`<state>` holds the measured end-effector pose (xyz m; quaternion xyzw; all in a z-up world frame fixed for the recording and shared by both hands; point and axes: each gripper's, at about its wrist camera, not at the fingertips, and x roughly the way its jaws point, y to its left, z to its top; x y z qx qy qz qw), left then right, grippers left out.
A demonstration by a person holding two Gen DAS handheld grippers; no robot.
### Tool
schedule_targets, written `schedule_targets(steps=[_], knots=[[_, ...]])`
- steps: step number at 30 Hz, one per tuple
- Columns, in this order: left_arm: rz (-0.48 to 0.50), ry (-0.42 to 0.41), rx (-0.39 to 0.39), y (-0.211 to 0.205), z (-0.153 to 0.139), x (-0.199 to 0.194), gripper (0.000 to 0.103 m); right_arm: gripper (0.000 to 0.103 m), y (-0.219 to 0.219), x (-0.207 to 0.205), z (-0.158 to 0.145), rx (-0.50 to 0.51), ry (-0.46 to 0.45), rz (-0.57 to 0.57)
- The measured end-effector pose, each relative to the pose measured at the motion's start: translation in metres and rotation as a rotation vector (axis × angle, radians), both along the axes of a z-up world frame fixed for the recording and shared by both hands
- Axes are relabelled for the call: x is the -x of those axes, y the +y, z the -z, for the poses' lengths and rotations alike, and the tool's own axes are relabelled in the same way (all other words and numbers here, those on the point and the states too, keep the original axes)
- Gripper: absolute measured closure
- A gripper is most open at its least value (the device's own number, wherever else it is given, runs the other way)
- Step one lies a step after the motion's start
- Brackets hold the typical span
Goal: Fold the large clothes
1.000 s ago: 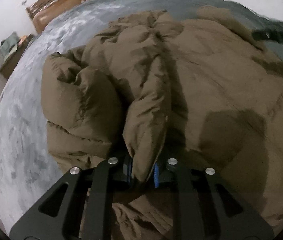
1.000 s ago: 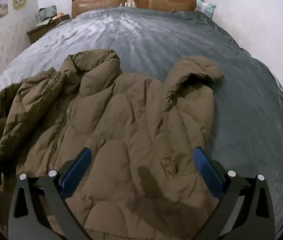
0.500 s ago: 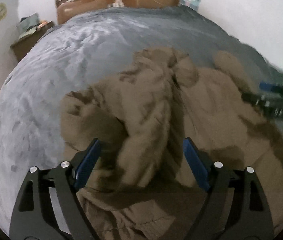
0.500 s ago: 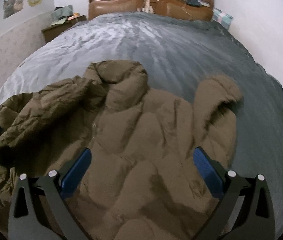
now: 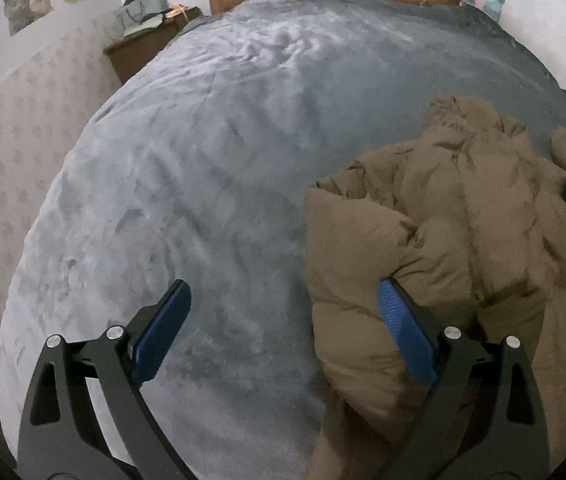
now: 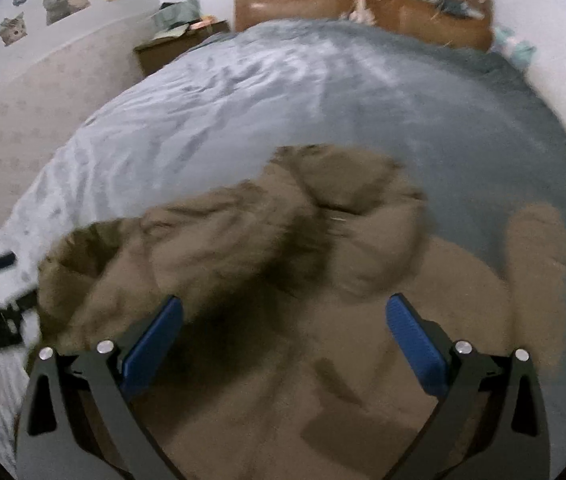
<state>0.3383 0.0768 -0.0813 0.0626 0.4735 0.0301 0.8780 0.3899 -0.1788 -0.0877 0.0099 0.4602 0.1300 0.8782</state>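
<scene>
The left gripper point(image 5: 283, 336) has let go of the jacket point(image 5: 443, 248) sleeve and now gapes wide over the bed point(image 5: 203, 160); the right gripper point(image 6: 283, 340) hangs wide too. One sleeve looks folded in.

Both cameras are looking down the grey blanket-covered bed point(image 5: 211, 168) toward the far wooden headboard point(image 6: 363, 12), sharing the puffy brown padded coat point(image 6: 323, 320) lying near.

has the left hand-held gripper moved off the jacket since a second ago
Yes. The left hand-held gripper let go and swung left; the brown jacket now sits right of it, over grey bedspread.
</scene>
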Motion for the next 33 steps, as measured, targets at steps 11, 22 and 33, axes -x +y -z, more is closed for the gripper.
schedule_targets(steps=[11, 22, 33], knots=[[0.005, -0.005, -0.053, 0.011, -0.014, 0.010, 0.009, 0.089, 0.026, -0.030, 0.037, -0.065, 0.086, -0.025], [-0.014, -0.010, 0.017, 0.001, -0.014, 0.014, 0.008, 0.086, -0.099, 0.073, 0.012, 0.258, 0.046, 0.173], [0.011, 0.006, 0.030, -0.014, -0.014, 0.006, 0.008, 0.037, -0.180, 0.102, -0.025, 0.106, -0.034, 0.284]])
